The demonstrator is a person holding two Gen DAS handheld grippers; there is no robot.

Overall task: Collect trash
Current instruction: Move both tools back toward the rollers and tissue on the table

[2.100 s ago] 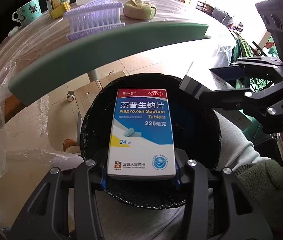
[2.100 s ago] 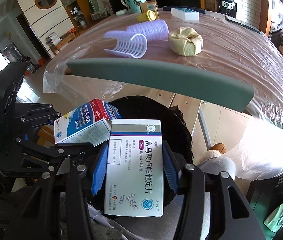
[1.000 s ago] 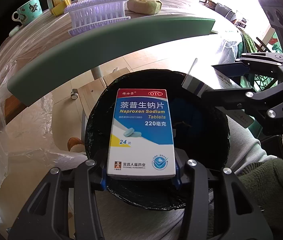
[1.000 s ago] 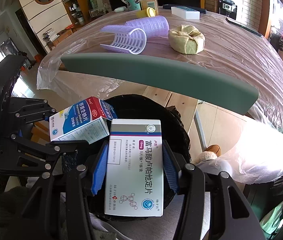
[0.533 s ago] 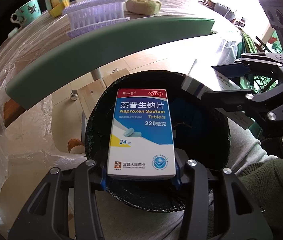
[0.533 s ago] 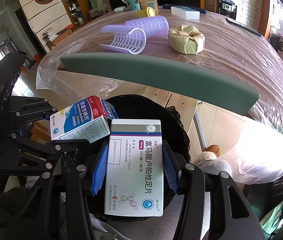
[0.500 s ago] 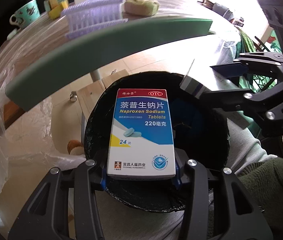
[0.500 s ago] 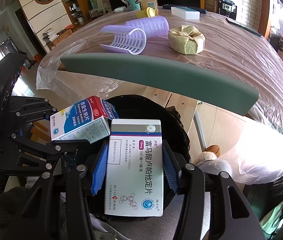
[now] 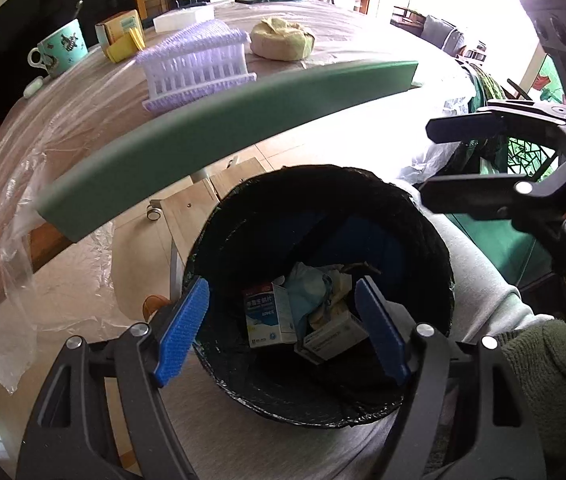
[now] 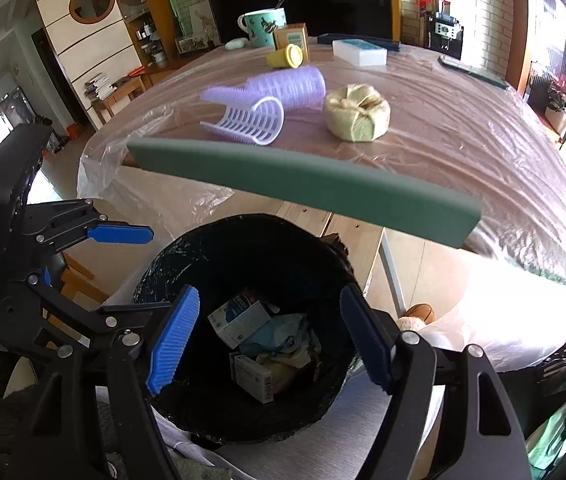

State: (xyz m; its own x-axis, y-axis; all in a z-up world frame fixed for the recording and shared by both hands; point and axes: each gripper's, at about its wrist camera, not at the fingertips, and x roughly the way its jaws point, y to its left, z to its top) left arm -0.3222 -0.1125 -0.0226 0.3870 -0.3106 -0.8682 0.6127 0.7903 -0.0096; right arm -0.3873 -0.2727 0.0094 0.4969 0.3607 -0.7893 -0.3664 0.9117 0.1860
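Bin (image 9: pixel 423 216), black-lined: holds two medicine boxes (blue-white (image 9: pixel 265 314); white (image 9: pixel 333 334)) atop crumpled wrappers. Deposited.
Left claw (image 9: pixel 283 334), right claw (image 10: pixel 269 334): both over the bin, jaws opening, nothing between them.
Bench (image 10: pixel 463 128): lilac baskets (image 10: pixel 267 100), yellow wad (image 10: pixel 357 112), yellow cap (image 10: pixel 285 56) remaining; likely left to collect.

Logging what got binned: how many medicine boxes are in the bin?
2: blue-and-white box at the left of the bin, white box to its right, beside crumpled paper. More may be hidden underneath.
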